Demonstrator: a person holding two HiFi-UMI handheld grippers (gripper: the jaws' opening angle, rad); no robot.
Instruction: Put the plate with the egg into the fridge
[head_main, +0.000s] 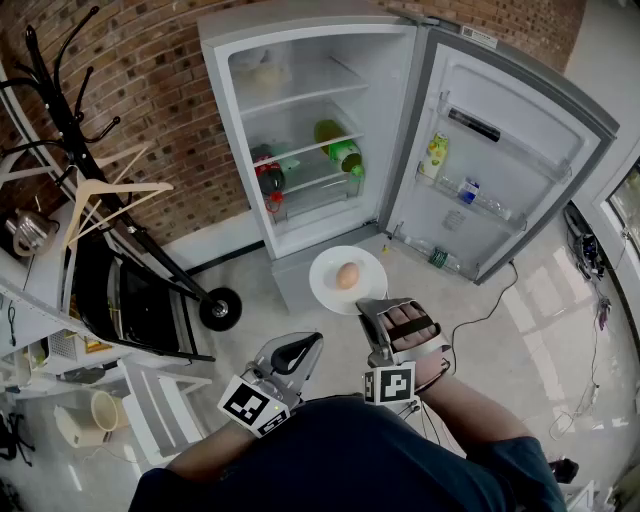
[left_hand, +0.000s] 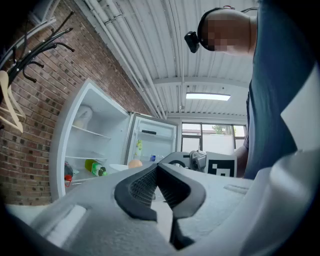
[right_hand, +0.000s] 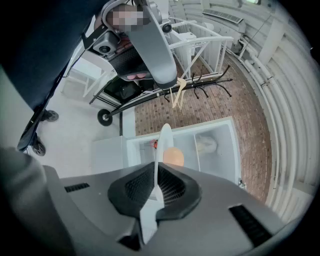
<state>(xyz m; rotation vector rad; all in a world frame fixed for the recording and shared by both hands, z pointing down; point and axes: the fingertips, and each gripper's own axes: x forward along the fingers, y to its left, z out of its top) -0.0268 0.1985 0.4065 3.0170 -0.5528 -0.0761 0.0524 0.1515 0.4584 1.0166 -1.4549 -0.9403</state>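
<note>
1. Nearest the person, the left gripper (head_main: 303, 347) hangs idle with its jaws pressed together and nothing between them.
2. Just right of it, the right gripper (head_main: 368, 306) is clamped narrowly on the near rim of the plate (head_main: 325, 287), pads above and below the thin edge.
3. The plate is white, round, shallow and glossy. It is held out level in the air in front of the open fridge (head_main: 395, 120), well above the floor.
4. It looks stiff, smooth and breakable. Gripped at one edge only, its weight hangs beyond the jaws, so it will likely want to droop or slip. A firm, deeper bite on the rim seems the safest hold.
5. The egg (head_main: 347, 275) is tan and lies loose near the middle of the plate. It is light and fragile and would probably roll off at any tilt or jerk.
6. Beyond, the fridge door (head_main: 510, 170) stands wide to the right. A green bottle (head_main: 340, 150) lies on a middle shelf, and the shelf above looks freer.
</note>
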